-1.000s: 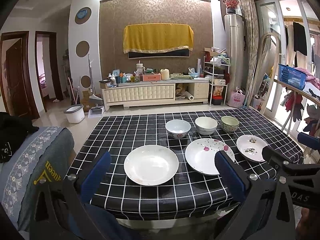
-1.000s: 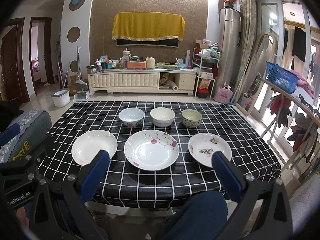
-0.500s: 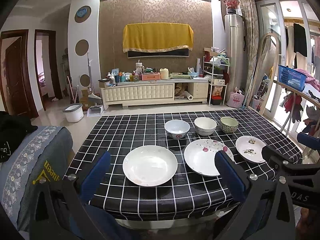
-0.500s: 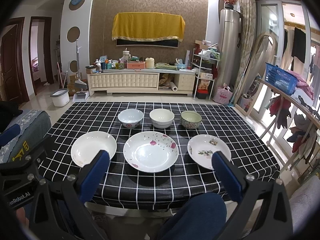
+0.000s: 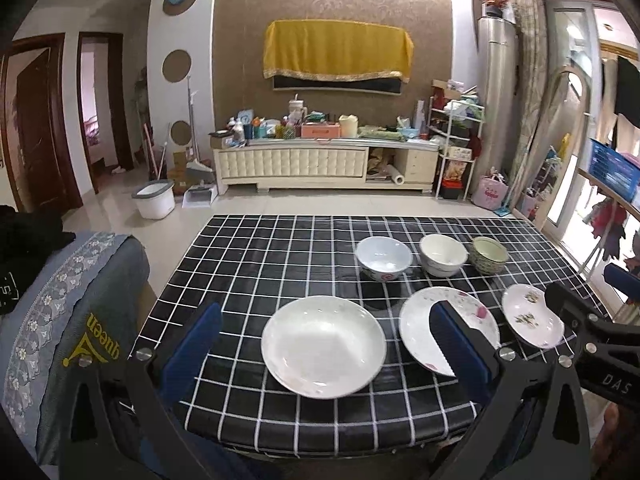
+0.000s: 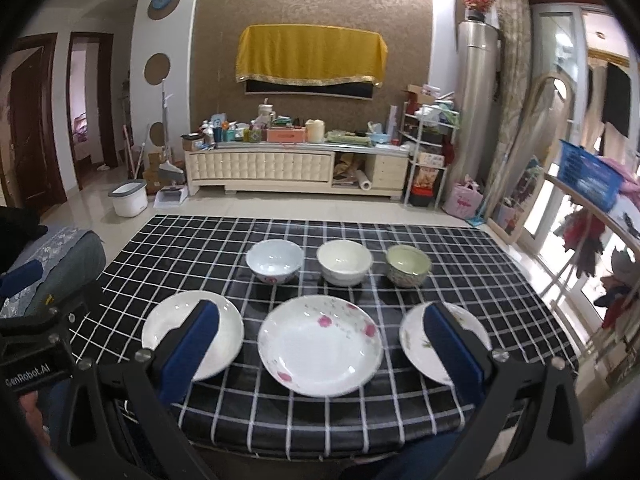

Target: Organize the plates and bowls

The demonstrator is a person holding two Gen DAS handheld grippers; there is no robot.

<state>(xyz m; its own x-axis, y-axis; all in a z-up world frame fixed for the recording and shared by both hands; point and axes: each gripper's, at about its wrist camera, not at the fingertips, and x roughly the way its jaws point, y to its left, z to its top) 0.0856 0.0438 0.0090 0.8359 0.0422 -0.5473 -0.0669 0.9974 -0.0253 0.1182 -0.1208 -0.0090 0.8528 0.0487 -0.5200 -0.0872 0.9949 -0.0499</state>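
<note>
Three plates lie in a front row on the black checked table: a plain white plate, a pink-flowered plate and a small leaf-patterned plate. Behind them stand a pale blue bowl, a white bowl and a green patterned bowl. My left gripper is open and empty, over the white plate. My right gripper is open and empty, over the flowered plate.
A grey embroidered cushion lies at the table's left side. A drying rack with clothes and a blue basket stands to the right. The TV cabinet stands far behind the table.
Both grippers have moved forward toward the table and dipped lower, so the plates look larger. Nothing on the table has moved. Both grippers stay open.
</note>
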